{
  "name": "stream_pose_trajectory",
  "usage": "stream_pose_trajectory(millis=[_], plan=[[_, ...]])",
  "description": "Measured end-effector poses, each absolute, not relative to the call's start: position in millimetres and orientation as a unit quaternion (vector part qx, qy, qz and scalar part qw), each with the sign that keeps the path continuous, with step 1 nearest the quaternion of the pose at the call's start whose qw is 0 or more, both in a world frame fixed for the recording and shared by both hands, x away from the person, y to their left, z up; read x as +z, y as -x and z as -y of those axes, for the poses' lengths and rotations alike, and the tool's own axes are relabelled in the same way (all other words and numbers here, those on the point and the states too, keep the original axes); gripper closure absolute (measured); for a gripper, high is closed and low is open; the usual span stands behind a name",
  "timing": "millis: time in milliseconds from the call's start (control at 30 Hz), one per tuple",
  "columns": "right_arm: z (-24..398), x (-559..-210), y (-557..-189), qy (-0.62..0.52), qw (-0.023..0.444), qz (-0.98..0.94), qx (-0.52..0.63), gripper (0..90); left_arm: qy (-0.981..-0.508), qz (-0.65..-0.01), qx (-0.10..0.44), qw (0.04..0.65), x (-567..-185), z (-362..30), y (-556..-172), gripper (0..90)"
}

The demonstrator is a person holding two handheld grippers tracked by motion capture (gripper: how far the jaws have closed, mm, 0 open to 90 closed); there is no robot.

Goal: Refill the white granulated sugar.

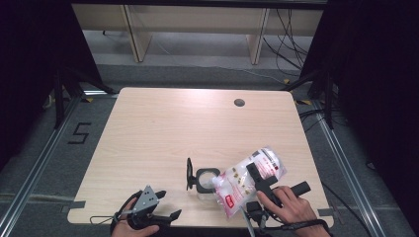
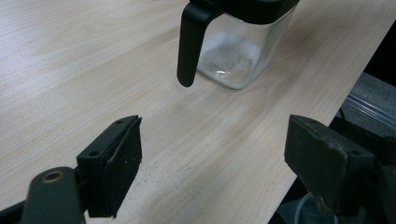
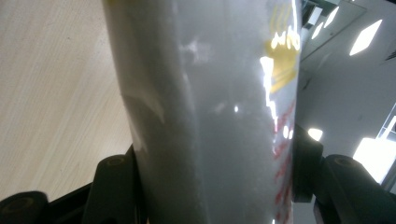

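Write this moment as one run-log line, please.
right gripper: shut on bag, tilted over jar | left gripper: open, idle | lid: open

The high view hangs above the person's edge of the surface [image 1: 163,123] and looks forward and down, taking in the whole top from some way off. The left gripper view sits low, close over the wood, facing along its parted jaws toward the glass jar [image 2: 236,51] just ahead of them. The right gripper view is tilted upward, pressed right up to the white bag [image 3: 205,116] between its jaws. The high view shares both jar [image 1: 206,180] and bag [image 1: 247,180].
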State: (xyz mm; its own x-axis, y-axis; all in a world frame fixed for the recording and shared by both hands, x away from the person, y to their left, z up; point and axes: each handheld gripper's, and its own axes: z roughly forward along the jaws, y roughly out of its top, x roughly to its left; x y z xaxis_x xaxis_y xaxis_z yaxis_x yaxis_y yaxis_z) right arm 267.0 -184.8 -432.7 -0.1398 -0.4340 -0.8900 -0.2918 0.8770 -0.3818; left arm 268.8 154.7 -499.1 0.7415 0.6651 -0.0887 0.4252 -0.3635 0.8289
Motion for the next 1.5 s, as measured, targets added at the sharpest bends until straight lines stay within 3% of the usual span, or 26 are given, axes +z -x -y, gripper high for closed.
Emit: stream_pose_trajectory(millis=[1500], plan=[[183.3, -430.0, -272.7, 0.259, 0.602, -0.754, -0.046, 45.5, -0.805, -0.342, 0.133, 0.467, -498.8, -154.4, -268.4, 18.6]])
